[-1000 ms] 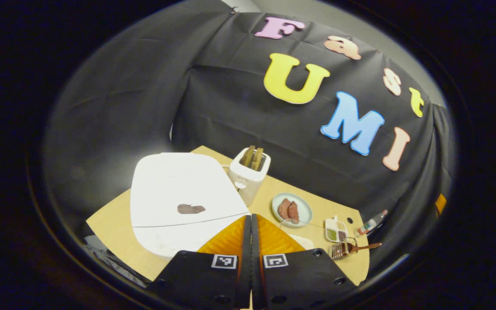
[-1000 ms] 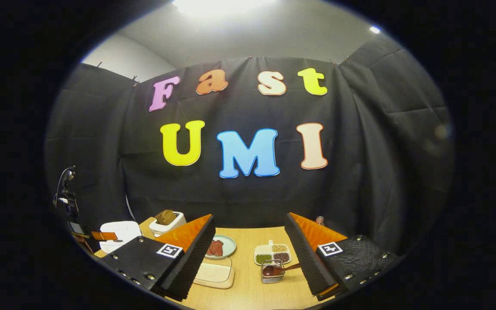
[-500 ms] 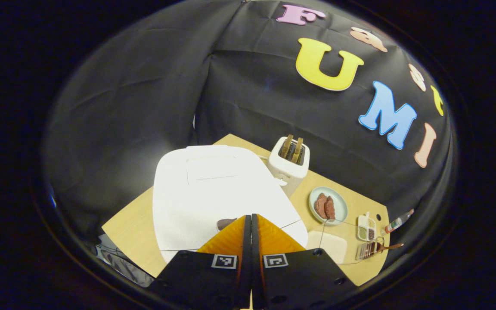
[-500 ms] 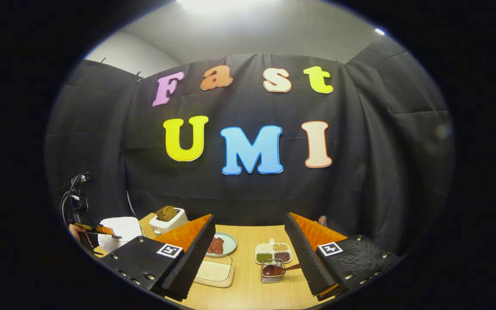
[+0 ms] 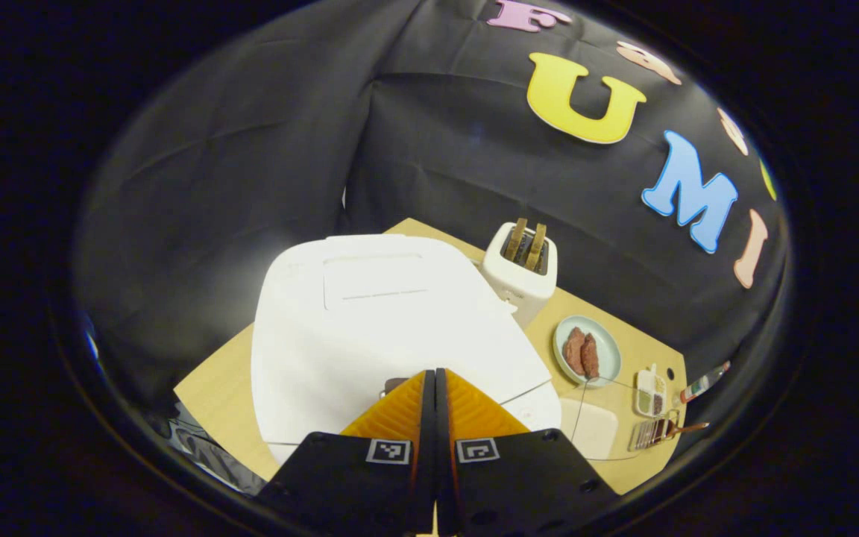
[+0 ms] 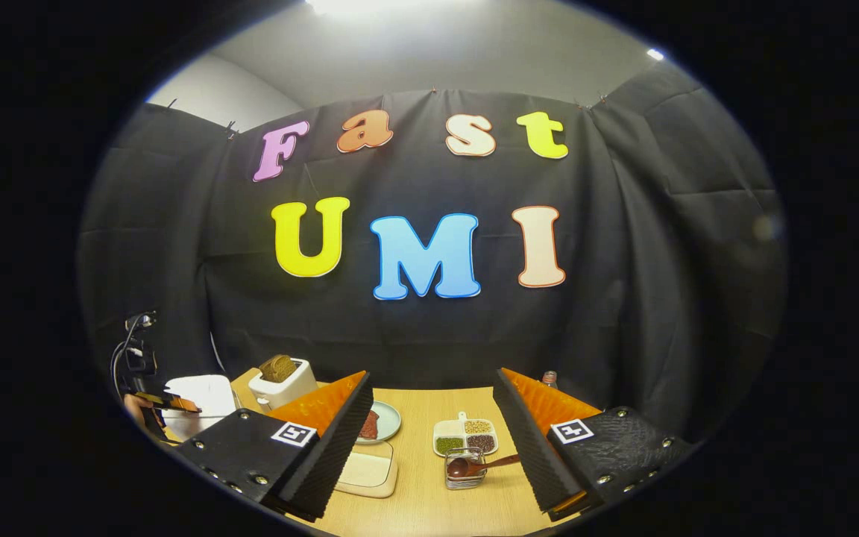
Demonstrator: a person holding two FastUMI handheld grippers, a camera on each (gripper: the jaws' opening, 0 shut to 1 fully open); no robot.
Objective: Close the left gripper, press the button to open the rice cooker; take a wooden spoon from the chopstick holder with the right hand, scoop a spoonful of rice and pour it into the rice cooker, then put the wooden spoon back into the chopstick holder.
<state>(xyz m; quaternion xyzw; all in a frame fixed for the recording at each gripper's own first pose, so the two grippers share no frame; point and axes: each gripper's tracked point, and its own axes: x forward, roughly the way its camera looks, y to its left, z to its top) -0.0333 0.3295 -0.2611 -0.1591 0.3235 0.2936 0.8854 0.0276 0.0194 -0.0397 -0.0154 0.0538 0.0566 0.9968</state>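
White rice cooker (image 5: 392, 321), lid still down; left gripper (image 5: 435, 373) pressed together, tips over the dark button (image 5: 392, 384) at the lid's front edge. Press looks begun, not finished. Right gripper (image 6: 433, 403) spread wide, holding nothing; wooden spoon (image 6: 474, 466) untouched in chopstick holder (image 6: 463, 477). Scoop, pour, return all remain. Versus 1.0 s ago: button now half hidden behind the tips, cooker looms closer

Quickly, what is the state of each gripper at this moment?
Left gripper: closed, holding nothing, its tips at the button on the rice cooker.
Right gripper: open, holding nothing; the wooden spoon sits in the chopstick holder.
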